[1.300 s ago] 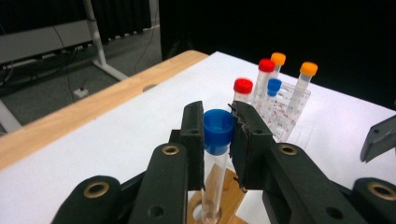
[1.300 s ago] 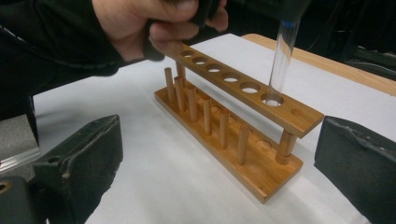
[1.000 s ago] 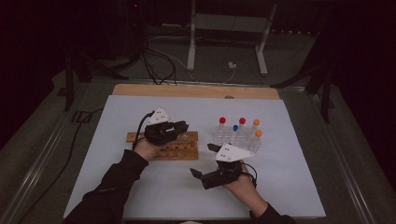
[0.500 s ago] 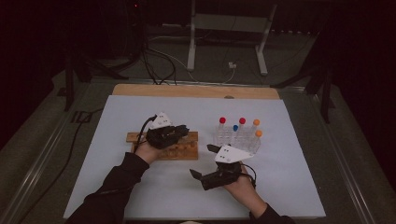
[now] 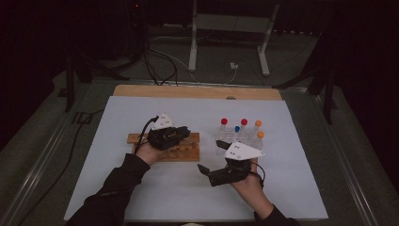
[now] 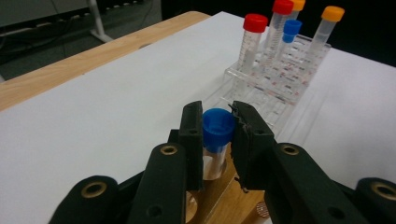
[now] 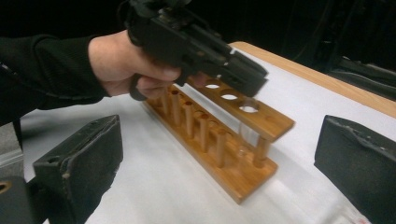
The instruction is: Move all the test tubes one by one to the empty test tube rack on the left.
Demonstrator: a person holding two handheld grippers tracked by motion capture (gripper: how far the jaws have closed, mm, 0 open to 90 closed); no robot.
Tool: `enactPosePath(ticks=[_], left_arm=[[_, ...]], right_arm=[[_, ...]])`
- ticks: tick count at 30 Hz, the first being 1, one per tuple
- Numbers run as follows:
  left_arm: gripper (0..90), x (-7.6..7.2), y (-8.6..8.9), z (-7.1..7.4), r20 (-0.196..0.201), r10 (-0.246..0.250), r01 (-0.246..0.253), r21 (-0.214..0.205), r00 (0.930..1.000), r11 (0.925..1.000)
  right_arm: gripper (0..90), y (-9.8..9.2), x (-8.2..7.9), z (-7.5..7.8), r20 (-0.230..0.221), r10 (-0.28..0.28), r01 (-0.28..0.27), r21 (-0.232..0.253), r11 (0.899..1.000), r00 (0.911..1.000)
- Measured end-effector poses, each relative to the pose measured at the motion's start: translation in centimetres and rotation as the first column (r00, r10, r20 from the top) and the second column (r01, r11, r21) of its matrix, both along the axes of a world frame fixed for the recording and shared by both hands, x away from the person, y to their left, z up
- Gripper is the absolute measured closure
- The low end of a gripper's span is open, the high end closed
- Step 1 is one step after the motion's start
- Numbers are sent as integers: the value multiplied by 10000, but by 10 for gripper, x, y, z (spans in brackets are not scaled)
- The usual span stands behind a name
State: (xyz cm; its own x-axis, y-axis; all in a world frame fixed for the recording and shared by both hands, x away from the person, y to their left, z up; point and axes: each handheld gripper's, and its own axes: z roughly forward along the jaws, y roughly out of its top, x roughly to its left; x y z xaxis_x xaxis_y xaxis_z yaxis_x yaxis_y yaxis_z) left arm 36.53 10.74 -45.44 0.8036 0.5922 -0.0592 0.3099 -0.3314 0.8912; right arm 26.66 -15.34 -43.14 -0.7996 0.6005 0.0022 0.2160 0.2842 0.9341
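Observation:
My left gripper (image 5: 187, 133) hovers over the right end of a wooden tube rack (image 5: 188, 154). Its jaws still touch both sides of the blue cap of a clear tube (image 6: 218, 128), though they have just been opening a little. The tube stands upright in the rack's end hole (image 7: 245, 135). My right gripper (image 5: 211, 156) is held low in front of the rack (image 7: 243, 179), pointing at it. It is open wide, with nothing between its fingers. In the right gripper view the left gripper (image 7: 247, 79) and its hand sit above the rack.
A clear plastic rack (image 5: 223, 141) right of the wooden one holds several tubes with red, blue and orange caps (image 6: 280, 88). White sheet (image 5: 291, 188) covers the table, with a wooden edge (image 5: 197, 91) at the back. Cables and a stand lie beyond.

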Motion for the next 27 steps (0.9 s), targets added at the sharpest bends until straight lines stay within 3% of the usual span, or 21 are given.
enactPosePath(ticks=[3,7,14,18,20,22,24,27], left_arm=[[594,-4,4,5,124,-20,23,-248,9999,9997],[419,-13,10,13,252,-92,102,-400,9996,9991],[199,-30,22,20,295,-564,585,-761,9980,9954],[78,-48,28,22,246,-1035,1052,-853,9943,9908],[63,-52,29,22,264,-1004,1023,-857,9946,9911],[25,-59,32,22,293,-1201,1224,-985,9923,9876],[25,-69,36,20,254,-1279,1299,-1029,9915,9862],[25,-75,38,18,254,-1321,1341,-1049,9909,9854]], right_arm=[[62,-9,1,6,279,-373,368,173,9992,9989],[62,-20,2,12,547,-1084,1090,-92,9940,9926],[35,-35,7,14,548,-1960,1972,-174,9802,9791],[34,-40,13,10,401,-2692,2707,-388,9619,9623],[34,-41,16,6,329,-2988,3003,-552,9523,9537],[34,-41,19,2,74,-3351,3351,-472,9410,9421],[35,-41,23,-1,-49,-3893,3882,-625,9194,9211],[60,-40,29,-7,-262,-4256,4218,-914,9021,9045]])
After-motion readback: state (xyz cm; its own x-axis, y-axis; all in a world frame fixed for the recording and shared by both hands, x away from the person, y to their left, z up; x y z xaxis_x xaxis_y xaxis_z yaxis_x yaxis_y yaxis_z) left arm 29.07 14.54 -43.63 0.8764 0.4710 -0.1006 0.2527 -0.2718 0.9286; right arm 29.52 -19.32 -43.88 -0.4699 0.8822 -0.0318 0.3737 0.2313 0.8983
